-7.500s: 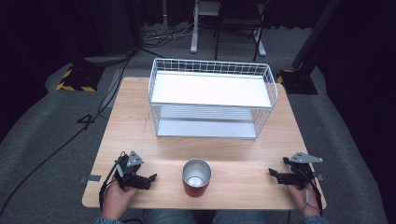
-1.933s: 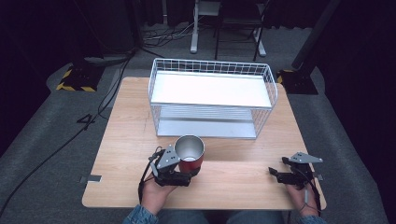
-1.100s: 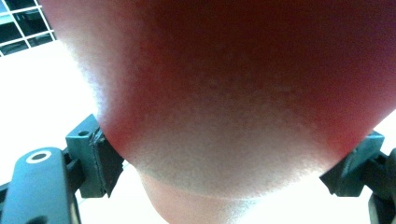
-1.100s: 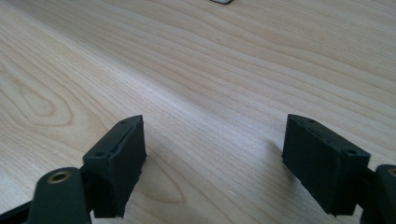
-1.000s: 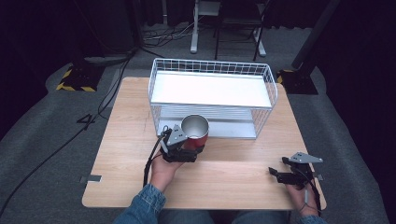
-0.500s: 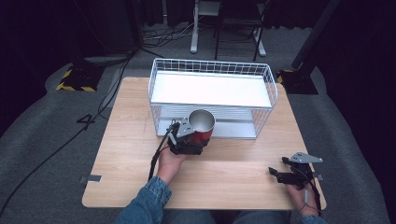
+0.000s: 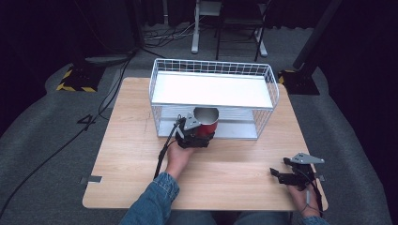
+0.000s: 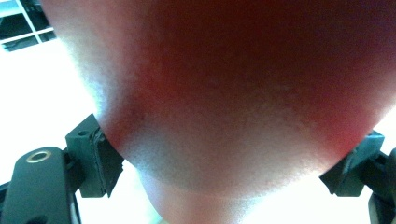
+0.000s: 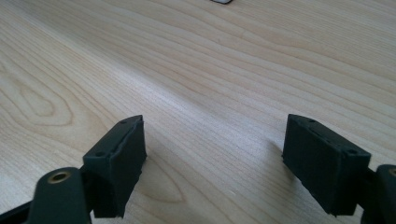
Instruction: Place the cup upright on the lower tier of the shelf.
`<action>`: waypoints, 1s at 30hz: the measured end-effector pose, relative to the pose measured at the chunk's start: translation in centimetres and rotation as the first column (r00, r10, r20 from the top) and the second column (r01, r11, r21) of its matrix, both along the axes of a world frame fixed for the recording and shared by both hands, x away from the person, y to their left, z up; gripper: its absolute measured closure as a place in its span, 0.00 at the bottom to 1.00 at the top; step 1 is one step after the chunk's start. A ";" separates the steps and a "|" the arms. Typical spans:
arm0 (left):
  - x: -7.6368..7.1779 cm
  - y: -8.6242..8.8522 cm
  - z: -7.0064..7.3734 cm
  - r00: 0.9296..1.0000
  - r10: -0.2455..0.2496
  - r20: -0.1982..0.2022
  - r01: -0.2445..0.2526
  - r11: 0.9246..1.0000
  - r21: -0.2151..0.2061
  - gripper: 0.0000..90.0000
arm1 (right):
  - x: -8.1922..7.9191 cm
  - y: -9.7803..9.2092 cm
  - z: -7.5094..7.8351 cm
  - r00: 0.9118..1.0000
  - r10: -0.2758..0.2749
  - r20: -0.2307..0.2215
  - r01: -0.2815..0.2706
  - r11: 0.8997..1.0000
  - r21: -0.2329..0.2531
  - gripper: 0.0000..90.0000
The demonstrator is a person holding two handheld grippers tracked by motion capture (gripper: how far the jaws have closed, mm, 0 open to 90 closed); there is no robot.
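High view, bottom edge first: a denim sleeve rises from the lower centre, cut off by the frame, and the other forearm is cropped at the lower right corner. At the lower right of the wooden table the right gripper rests low over the bare board, its jaws small and dark from this height. Right gripper view makes them plain: the two black jaws stand wide apart with only wood grain between them, and a small pale object at the top edge is cut off and cannot be identified.

Just above the frame's centre in the high view, the left gripper grips the red cup by its lower body. The gripper and hand hide the base of the cup, so whether it touches the table or the rack's lower level cannot be told. Left gripper view is badly blurred: the cup is a red mass with a washed-out pale lower band, and one jaw pad presses it at each side. The cup's long axis is near upright, tilted slightly, with its open metal-lined mouth facing up.

The cup sits at the front opening of the white wire rack, its rim partly tucked under the front edge of the rack's top shelf, which occupies the upper middle of the frame.
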State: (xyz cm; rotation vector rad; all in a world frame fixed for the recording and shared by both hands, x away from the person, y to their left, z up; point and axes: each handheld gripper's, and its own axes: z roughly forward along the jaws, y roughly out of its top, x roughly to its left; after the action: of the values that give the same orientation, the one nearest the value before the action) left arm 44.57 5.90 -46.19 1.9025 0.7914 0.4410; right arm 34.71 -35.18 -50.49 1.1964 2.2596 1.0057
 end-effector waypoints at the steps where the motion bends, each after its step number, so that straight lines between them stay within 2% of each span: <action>1: 0.2 -0.1 0.0 1.000 0.006 0.006 -0.006 1.000 0.003 0.18 | 0.0 0.0 0.0 1.000 0.001 0.000 -0.001 1.000 0.000 0.24; 6: 1.0 -0.4 -0.4 0.999 0.032 0.027 -0.032 0.999 -0.015 0.18 | 0.0 0.0 0.0 1.000 0.005 0.001 -0.005 1.000 0.000 0.24; 10: 2.2 -0.9 -1.1 0.998 0.059 0.019 -0.059 0.998 -0.018 0.18 | 0.0 0.0 0.0 1.000 0.009 0.000 -0.009 1.000 0.000 0.24; 12: 2.6 -1.2 -1.4 0.997 0.077 0.006 -0.076 0.996 -0.037 0.18 | -0.1 0.1 0.0 1.000 0.013 -0.001 -0.013 1.000 0.001 0.24; 13: 2.9 -1.1 -1.5 0.997 0.075 0.022 -0.074 0.997 -0.018 0.18 | -0.1 0.1 0.0 1.000 0.015 0.002 -0.015 1.000 0.000 0.24; 19: 3.8 -1.2 -1.9 0.994 0.110 0.004 -0.110 0.993 -0.034 0.18 | -0.1 0.1 0.0 1.000 0.027 0.002 -0.027 1.000 -0.004 0.24; 20: 4.2 -1.2 -2.0 0.997 0.075 0.004 -0.075 0.997 -0.031 0.18 | -0.1 0.1 0.0 1.000 0.029 0.003 -0.029 1.000 -0.004 0.24; 22: 4.4 -1.5 -2.2 0.994 0.105 -0.001 -0.105 0.994 -0.021 0.18 | -0.1 0.1 0.0 1.000 0.031 0.002 -0.031 1.000 -0.003 0.24; 23: 4.4 -1.5 -2.2 0.994 0.105 -0.001 -0.105 0.994 -0.021 0.18 | -0.1 0.1 0.0 1.000 0.031 0.002 -0.031 1.000 -0.003 0.24; 25: 4.4 -1.8 -2.2 0.989 0.146 0.004 -0.146 0.989 0.011 0.18 | -0.1 0.1 0.0 1.000 0.030 0.004 -0.030 1.000 -0.003 0.24; 29: 4.5 -2.0 -2.2 0.988 0.154 0.001 -0.154 0.988 0.033 0.18 | -0.1 0.1 0.0 1.000 0.029 0.004 -0.029 1.000 -0.003 0.24; 30: 4.4 -2.0 -2.2 0.984 0.180 0.002 -0.180 0.983 0.037 0.18 | -0.1 0.1 0.0 1.000 0.029 0.004 -0.029 1.000 -0.003 0.24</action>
State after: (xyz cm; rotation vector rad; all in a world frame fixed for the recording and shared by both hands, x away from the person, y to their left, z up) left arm 49.00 3.94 -48.36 1.8725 0.9671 0.5695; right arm 34.61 -35.07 -50.48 1.1622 2.2810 1.0145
